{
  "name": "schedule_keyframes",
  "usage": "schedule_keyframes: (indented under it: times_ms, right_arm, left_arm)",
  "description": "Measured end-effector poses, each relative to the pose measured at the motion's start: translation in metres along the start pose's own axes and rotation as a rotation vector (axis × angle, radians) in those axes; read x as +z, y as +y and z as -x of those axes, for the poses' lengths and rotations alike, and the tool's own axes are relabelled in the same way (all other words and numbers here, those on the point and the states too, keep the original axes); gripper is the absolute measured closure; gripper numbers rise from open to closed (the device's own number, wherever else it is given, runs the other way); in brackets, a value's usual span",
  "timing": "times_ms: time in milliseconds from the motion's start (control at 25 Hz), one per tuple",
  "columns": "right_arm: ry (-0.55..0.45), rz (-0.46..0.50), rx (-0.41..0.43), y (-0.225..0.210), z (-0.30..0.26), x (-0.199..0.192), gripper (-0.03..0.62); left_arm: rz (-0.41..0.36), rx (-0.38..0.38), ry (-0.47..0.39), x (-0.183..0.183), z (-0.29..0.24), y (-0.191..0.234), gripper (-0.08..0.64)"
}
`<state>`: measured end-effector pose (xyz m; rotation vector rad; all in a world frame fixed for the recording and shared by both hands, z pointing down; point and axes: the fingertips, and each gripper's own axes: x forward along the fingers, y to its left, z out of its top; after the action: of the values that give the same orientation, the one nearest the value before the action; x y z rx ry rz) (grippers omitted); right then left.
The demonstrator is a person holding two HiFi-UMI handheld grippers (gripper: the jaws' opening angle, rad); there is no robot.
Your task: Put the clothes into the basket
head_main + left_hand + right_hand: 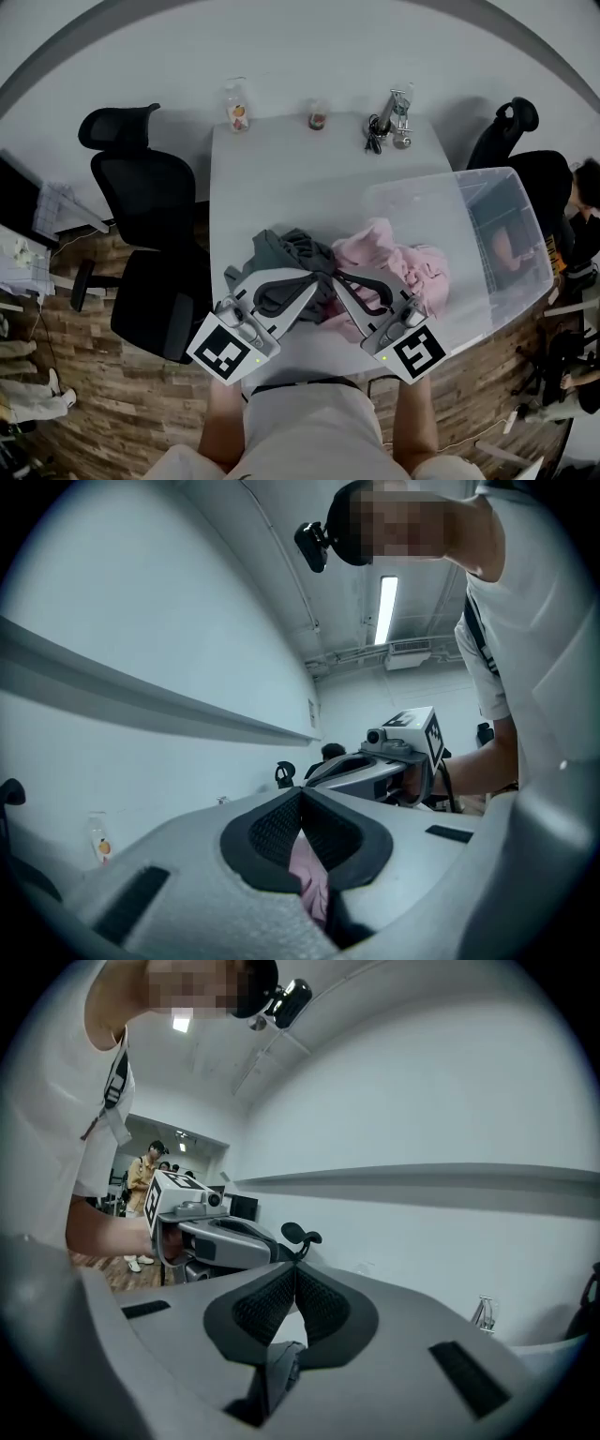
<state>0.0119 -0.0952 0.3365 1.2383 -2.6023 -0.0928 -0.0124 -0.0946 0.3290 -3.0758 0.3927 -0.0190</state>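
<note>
1. The left gripper [317, 281] is clamped shut on a fold of the pink garment [309, 878]. Its own view shows pink cloth pinched between the closed pads.
2. The right gripper [339, 277] is closed too, and a strip of the grey garment [281, 1372] hangs out from between its jaws.
3. The two tips sit almost together at the middle of the clothes, which lie near the front edge of the white table [281, 169]. From the tips, the grey piece spreads toward 10 o'clock and the pink toward 2 o'clock. Gripping at the centre probably lets both pieces come up in one lift.
4. The clear basket [487, 234] stands at 3 o'clock of the clothes, its near wall right beside the pink cloth. Whether any cloth already lies inside I cannot tell.
5. I judge the task barely begun. The next move calls for a lift and a carry toward 3 o'clock — high enough that trailing sleeves clear the basket wall rather than drag or snag on it.
</note>
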Motion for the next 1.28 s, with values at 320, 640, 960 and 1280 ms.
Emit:
schedule_keyframes:
  times_ms: [320, 640, 960, 1280]
  right_arm:
    - [0.146, 0.048, 0.046, 0.019, -0.047, -0.029, 0.584]
    - [0.274, 0.092, 0.076, 0.027, -0.077, -0.063, 0.517]
    - [0.428, 0.169, 0.154, 0.035, -0.099, -0.104, 0.387]
    - [0.542, 0.188, 0.215, 0.042, -0.119, -0.146, 0.309]
  left_arm:
    - [-0.019, 0.067, 0.016, -0.02, 0.035, 0.02, 0.555]
    - [-0.028, 0.1, 0.051, -0.041, 0.047, 0.034, 0.555]
    - [-0.013, 0.115, 0.082, -0.06, 0.049, 0.04, 0.555]
    - [0.026, 0.124, 0.131, -0.091, 0.048, 0.049, 0.555]
